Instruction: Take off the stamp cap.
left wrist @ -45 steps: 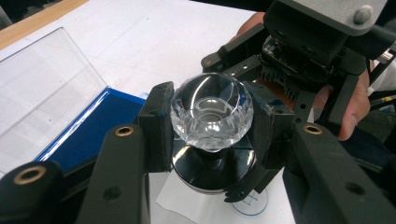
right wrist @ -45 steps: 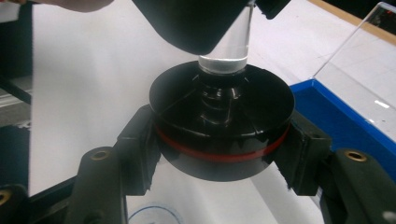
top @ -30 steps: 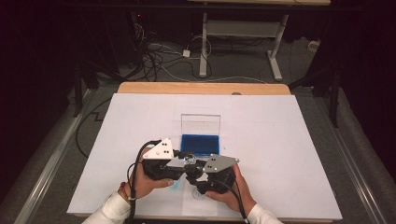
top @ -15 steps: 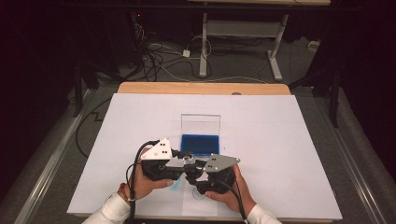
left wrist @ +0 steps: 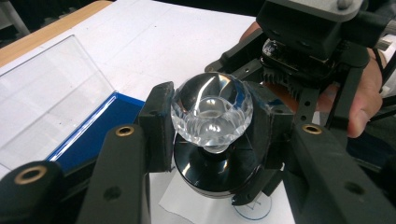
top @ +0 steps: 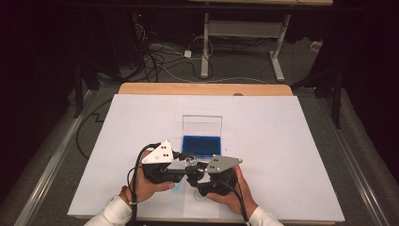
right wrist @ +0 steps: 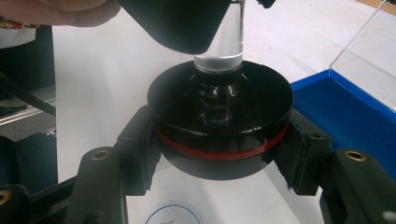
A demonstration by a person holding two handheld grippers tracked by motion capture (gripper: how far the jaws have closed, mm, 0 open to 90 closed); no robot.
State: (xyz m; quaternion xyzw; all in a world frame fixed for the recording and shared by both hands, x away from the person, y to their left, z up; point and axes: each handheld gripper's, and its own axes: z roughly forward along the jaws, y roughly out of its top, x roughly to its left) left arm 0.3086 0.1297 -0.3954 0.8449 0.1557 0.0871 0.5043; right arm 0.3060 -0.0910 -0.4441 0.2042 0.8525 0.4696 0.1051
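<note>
White paper on the surface (top: 282, 141) is being shown from above beneath both hand-held grippers, while the crystal knob (left wrist: 212, 109) is being clamped by the left hand-held gripper (left wrist: 212, 140), directly above the black disc (right wrist: 219, 126) being clamped by the right hand-held gripper (right wrist: 219, 154).

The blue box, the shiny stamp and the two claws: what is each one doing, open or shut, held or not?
Blue box: open, clear lid standing up at its back.
Stamp's clear knob: gripped by the left claw.
Stamp's black round base: gripped by the right claw, above the white paper.
Left claw: shut on the knob.
Right claw: shut on the base.
</note>
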